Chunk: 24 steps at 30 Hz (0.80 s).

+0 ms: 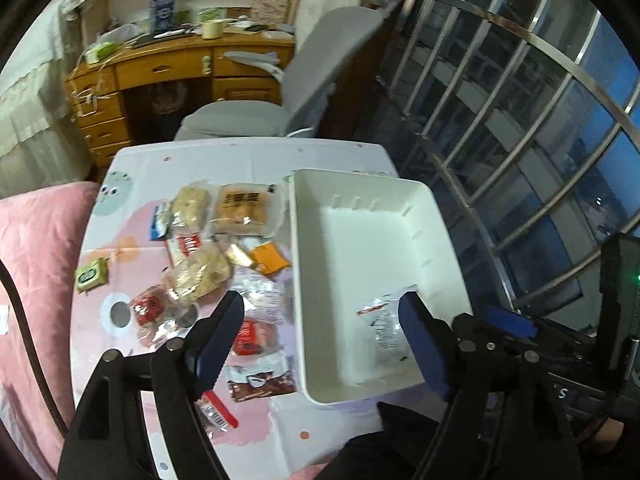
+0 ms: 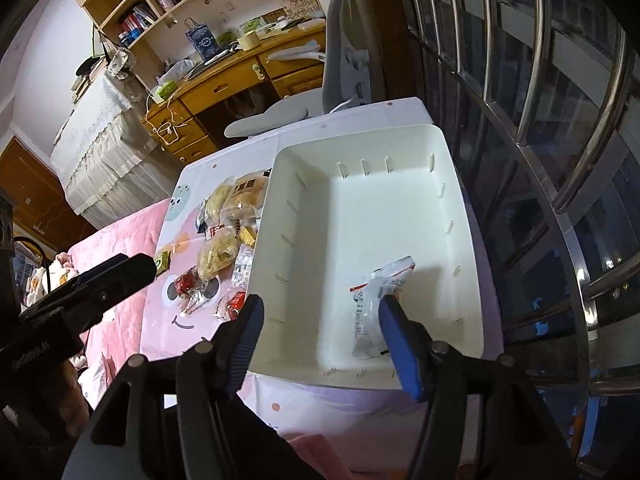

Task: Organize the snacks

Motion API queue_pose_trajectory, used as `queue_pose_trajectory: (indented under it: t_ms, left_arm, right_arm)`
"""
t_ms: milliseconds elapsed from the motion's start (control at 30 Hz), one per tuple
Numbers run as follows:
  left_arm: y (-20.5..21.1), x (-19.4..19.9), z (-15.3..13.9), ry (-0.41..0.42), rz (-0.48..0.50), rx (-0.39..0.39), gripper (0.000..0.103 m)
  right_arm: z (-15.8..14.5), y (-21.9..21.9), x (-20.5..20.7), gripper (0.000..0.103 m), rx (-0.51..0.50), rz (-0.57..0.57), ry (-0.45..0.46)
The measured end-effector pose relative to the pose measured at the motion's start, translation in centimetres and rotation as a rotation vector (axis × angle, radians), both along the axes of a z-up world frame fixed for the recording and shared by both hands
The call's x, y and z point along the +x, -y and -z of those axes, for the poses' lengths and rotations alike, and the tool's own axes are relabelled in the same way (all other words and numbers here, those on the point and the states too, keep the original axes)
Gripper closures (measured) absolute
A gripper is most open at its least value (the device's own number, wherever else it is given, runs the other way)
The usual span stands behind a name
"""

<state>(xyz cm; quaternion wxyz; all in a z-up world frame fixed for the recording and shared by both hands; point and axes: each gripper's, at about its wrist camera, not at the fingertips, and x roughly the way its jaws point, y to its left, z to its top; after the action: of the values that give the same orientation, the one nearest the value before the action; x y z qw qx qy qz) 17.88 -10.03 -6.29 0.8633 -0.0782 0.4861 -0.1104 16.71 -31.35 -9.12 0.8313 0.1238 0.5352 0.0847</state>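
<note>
A white plastic bin point(image 1: 298, 240) stands on the right half of the small table, and one clear crinkled packet point(image 1: 384, 326) lies at its near end. Several wrapped snacks lie loose to its left: two pale yellow packs point(image 1: 240, 210), a red packet point(image 1: 250, 336), a brown one point(image 1: 262, 386) and a green one point(image 1: 92, 276). My left gripper point(image 1: 322, 300) hangs open over the bin's left wall, holding nothing. My right gripper point(image 2: 320, 304) is open above the bin point(image 2: 280, 240), with the clear packet point(image 2: 376, 300) lying free just beside its right finger.
The table wears a pink patterned cloth point(image 1: 240, 160). Pink bedding point(image 1: 36, 260) lies to the left. A grey office chair point(image 1: 304, 80) and a cluttered wooden desk point(image 1: 160, 68) stand beyond the table. Steel window bars point(image 1: 500, 120) run close along the right.
</note>
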Motion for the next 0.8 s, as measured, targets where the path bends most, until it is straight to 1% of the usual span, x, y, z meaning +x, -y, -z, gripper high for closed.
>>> queue_pose_trajectory:
  t_ms: [133, 267, 367, 600, 700, 800]
  left_arm:
    - [-1.7, -0.2, 0.3, -0.01, -0.05, -0.016, 0.025]
    - [-3.6, -1.0, 0.6, -0.024, -0.098, 0.019, 0.025]
    - [-5.3, -1.9, 0.8, -0.036, -0.128, 0.03, 0.025]
    - [-10.1, -3.9, 1.8, -0.091, -0.192, 0.061, 0.025]
    - [-12.2, -4.7, 2.3, -0.118, -0.198, 0.058, 0.024]
    - [-14.3, -5.4, 2.8, -0.152, -0.181, 0.047, 0.024]
  right_arm:
    - [0.1, -0.3, 0.1, 0.041, 0.014, -0.012, -0.004]
    - [0.3, -1.0, 0.2, 0.041, 0.03, -0.02, -0.016]
    - [0.8, -1.9, 0.1, 0.041, 0.045, -0.03, -0.031]
    - [2.0, -4.8, -0.2, 0.041, 0.078, -0.052, -0.056]
    - [2.6, -6.0, -0.6, 0.041, 0.092, -0.046, -0.067]
    - [3.0, -7.2, -1.2, 0.041, 0.097, -0.03, -0.07]
